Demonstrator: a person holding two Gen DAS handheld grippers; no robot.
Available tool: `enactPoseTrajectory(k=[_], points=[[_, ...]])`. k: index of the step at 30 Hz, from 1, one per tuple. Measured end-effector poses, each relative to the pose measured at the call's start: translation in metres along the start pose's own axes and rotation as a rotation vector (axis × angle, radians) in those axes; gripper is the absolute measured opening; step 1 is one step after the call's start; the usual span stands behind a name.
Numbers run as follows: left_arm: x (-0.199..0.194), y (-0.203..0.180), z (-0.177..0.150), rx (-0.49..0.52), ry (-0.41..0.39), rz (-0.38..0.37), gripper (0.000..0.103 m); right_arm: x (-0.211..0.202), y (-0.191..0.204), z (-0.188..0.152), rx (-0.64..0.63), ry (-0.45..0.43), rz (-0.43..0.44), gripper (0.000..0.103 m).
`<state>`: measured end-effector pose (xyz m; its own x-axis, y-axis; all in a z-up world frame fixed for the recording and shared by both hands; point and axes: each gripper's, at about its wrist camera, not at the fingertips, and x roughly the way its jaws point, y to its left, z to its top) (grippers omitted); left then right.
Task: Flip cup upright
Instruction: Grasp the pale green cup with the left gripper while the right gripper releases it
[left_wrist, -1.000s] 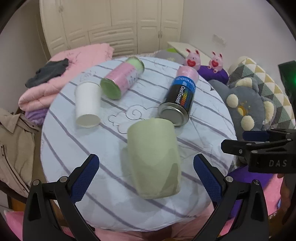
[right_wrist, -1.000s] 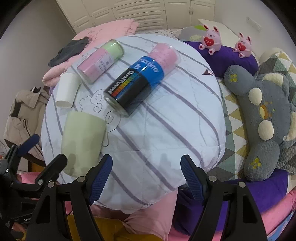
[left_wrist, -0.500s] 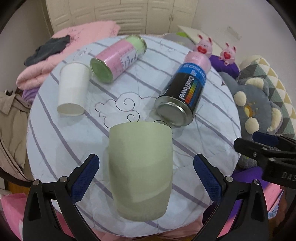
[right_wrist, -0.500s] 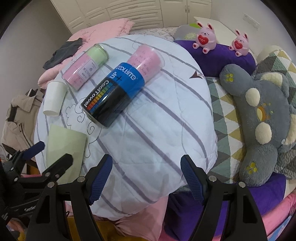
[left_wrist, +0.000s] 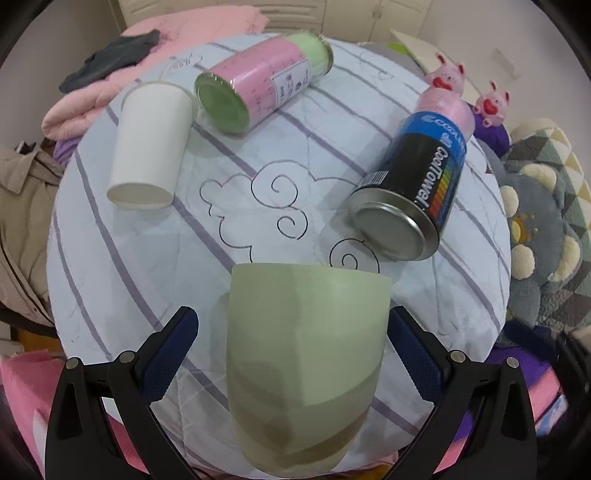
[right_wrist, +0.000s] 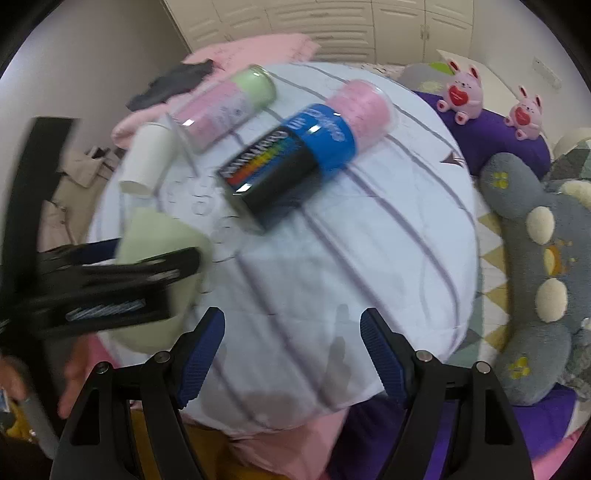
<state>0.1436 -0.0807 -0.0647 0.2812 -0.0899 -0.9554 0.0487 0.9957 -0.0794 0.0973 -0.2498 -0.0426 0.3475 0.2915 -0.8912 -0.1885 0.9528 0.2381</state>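
I've closed in w/ left gripper (left_wrist: 291, 354): green cup (left_wrist: 306, 362) on its side now sits between spread jaws, ready to pinch. Right gripper (right_wrist: 291, 354) spread, idle.

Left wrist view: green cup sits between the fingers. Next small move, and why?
Probably close the left gripper on the green cup. It lies on its side between the open fingers, the right one near its wall, a gap left; right gripper holds nothing.
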Motion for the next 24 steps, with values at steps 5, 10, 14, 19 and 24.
enactPoseTrajectory(k=[5, 10, 14, 19, 24], points=[[0.008, 0.001, 0.001, -0.021, 0.032, -0.019, 0.091, -0.005, 0.021, -0.011, -0.071, 0.024, 0.109, 0.056], [0.011, -0.003, 0.000, -0.020, 0.056, -0.056, 0.082, -0.004, 0.047, -0.014, -0.103, 0.046, 0.292, 0.038], [0.011, -0.002, 0.002, -0.029, 0.060, -0.064, 0.082, 0.001, 0.065, -0.015, -0.120, 0.055, 0.351, 0.019], [0.007, 0.004, 0.003, -0.040, 0.044, -0.043, 0.081, 0.014, 0.071, -0.015, -0.092, 0.061, 0.380, 0.011], [0.001, 0.005, 0.007, -0.035, 0.016, -0.048, 0.081, 0.016, 0.065, -0.015, -0.050, 0.064, 0.372, 0.011]])
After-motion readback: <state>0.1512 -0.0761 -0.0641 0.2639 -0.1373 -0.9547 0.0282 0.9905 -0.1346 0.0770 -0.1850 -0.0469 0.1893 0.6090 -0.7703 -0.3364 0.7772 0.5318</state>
